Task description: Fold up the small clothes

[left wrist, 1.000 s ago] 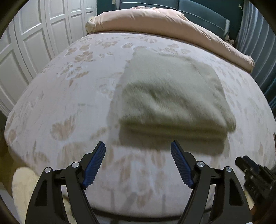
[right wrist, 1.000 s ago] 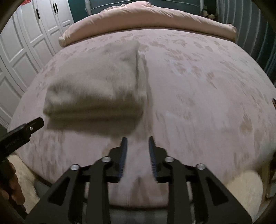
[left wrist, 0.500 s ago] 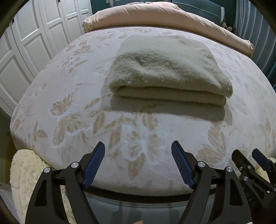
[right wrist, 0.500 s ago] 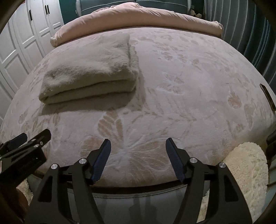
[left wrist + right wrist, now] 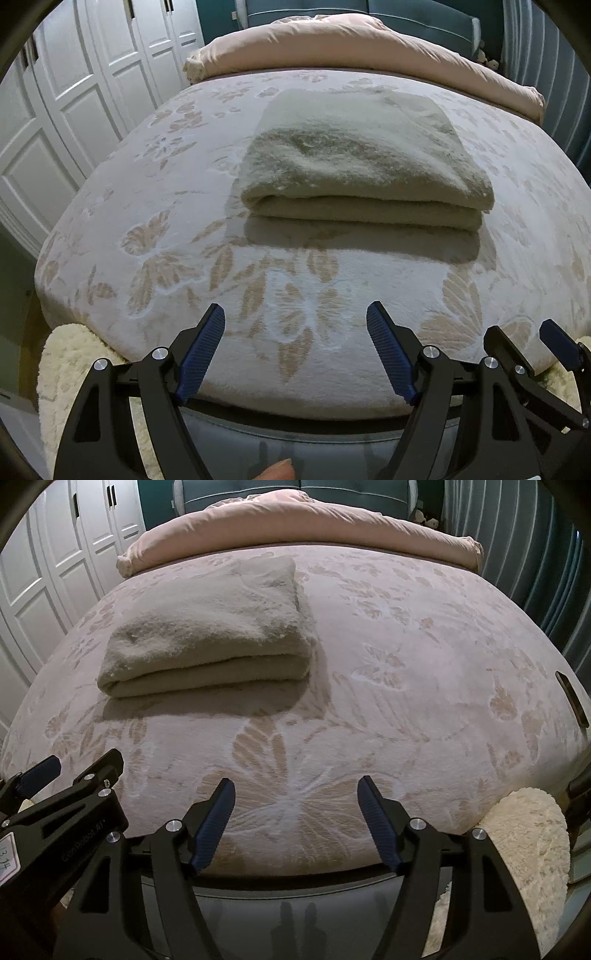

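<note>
Left wrist cam sits low at the foot edge of the bed (image 5: 155,236), looking forward along the spread blue-padded fingers of the left gripper (image 5: 295,350) toward the headboard, with the folded garment (image 5: 362,166) near and roughly centred ahead. Right wrist cam sits at the same foot edge just to the right, same heading, along the right gripper (image 5: 295,823), so the folded garment (image 5: 210,635) falls left of centre. Both views share the floral bedspread, garment, rolled pink duvet (image 5: 369,48) (image 5: 295,524) and white wardrobe doors (image 5: 74,103) (image 5: 48,568); each gripper shows at the other view's edge.
</note>
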